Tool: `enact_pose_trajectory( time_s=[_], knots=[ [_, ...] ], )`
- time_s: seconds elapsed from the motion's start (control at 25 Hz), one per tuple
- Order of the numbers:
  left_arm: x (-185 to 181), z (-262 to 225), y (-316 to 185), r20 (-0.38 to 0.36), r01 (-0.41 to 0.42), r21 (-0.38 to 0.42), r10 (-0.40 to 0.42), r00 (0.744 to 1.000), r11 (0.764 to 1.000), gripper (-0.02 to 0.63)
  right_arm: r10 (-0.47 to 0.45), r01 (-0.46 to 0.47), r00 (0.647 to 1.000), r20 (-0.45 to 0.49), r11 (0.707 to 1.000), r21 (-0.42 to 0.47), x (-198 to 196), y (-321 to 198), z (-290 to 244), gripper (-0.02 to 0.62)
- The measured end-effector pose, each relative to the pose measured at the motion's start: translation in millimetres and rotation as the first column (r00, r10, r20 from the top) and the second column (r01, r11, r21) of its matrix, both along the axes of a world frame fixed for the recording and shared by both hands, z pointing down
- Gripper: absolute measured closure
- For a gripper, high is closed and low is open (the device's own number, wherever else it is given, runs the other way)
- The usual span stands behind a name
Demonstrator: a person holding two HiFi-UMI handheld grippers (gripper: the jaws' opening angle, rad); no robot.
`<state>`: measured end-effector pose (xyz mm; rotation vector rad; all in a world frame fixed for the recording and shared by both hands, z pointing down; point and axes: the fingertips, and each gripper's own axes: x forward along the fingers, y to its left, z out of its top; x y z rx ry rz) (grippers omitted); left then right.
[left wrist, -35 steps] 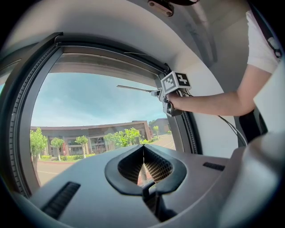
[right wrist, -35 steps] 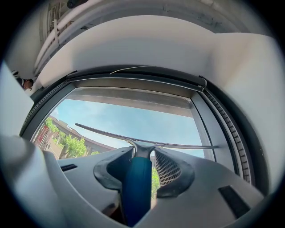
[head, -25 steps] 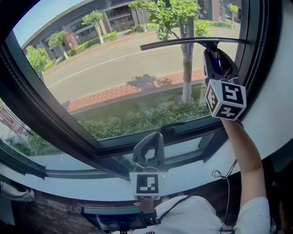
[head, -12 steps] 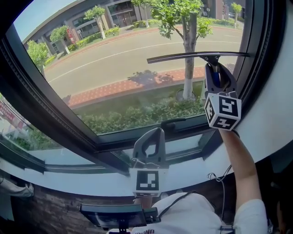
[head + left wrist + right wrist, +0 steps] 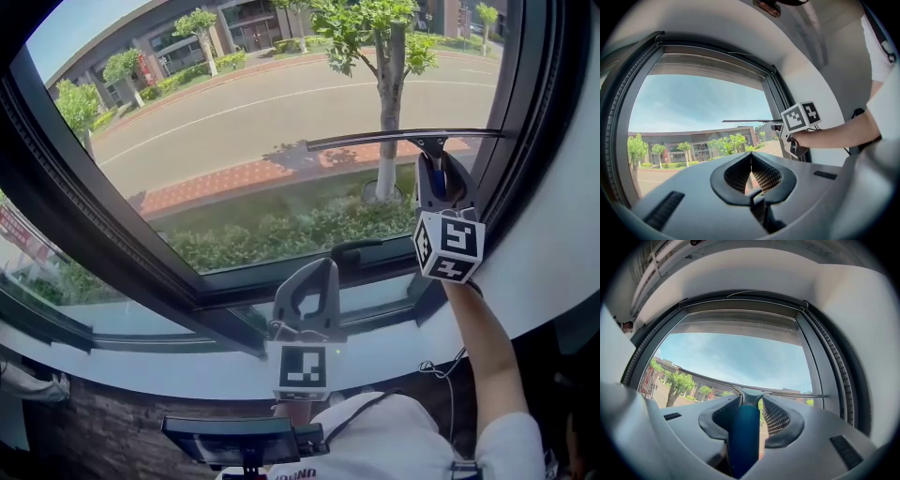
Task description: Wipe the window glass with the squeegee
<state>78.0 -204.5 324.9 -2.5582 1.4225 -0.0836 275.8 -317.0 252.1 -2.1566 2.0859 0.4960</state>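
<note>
The squeegee [image 5: 405,139] has a long thin dark blade lying level across the right part of the window glass [image 5: 253,141], with a blue handle [image 5: 743,439]. My right gripper [image 5: 438,176] is shut on that handle, held up against the pane near the right frame. In the right gripper view the blade [image 5: 787,393] spans the glass just beyond the jaws. My left gripper [image 5: 312,305] hangs low by the sill, jaws shut with nothing between them. From the left gripper view the squeegee blade [image 5: 750,121] and the right gripper [image 5: 797,133] show at the right.
A dark window frame [image 5: 525,141] runs close on the right of the blade. A lower frame bar [image 5: 281,291] and a white sill [image 5: 394,352] lie below. A dark tray-like device [image 5: 234,436] sits at the bottom near the person's body.
The right gripper has drawn the squeegee down the glass, from near the top of the pane to about mid-height. The left gripper has stayed put.
</note>
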Motion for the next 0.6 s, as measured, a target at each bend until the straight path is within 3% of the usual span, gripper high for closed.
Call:
enact_pose_trajectory(
  time_s=[0.6],
  knots=[
    [1,4,-3,0.013,0.007,-0.014,-0.007,1.000,1.000,0.603,0.009,-0.009,1.000,-0.003,0.995,-0.097,-1,2,60,0.445]
  ],
)
